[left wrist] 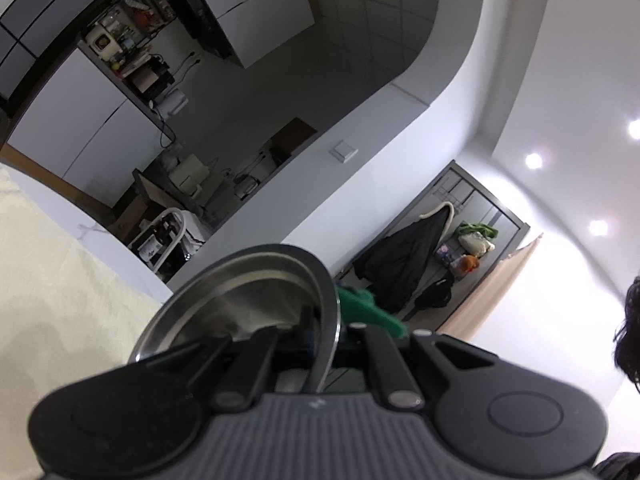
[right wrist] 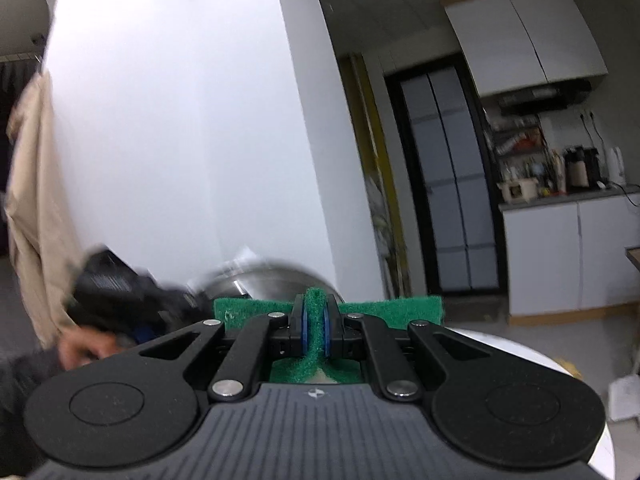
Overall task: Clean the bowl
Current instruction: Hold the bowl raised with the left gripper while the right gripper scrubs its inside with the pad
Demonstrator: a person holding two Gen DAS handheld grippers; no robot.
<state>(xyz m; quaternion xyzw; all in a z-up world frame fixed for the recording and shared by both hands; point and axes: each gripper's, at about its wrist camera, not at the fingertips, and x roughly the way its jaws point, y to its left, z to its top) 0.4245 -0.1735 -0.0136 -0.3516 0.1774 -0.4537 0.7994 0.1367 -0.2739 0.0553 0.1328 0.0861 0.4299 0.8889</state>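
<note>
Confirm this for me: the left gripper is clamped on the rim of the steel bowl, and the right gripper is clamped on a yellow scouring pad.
Not quite. The scouring pad in the right gripper is green, as the right wrist view shows. The left gripper is indeed clamped on the steel bowl.

Bright ceiling spots, blur, fisheye warping

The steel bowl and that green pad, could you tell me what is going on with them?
A person is cleaning a steel bowl with two tools. The left hand-held gripper is shut on the bowl's rim, holding it tilted up off the table. The right hand-held gripper is shut on a green scouring pad, just beside the bowl.
</note>
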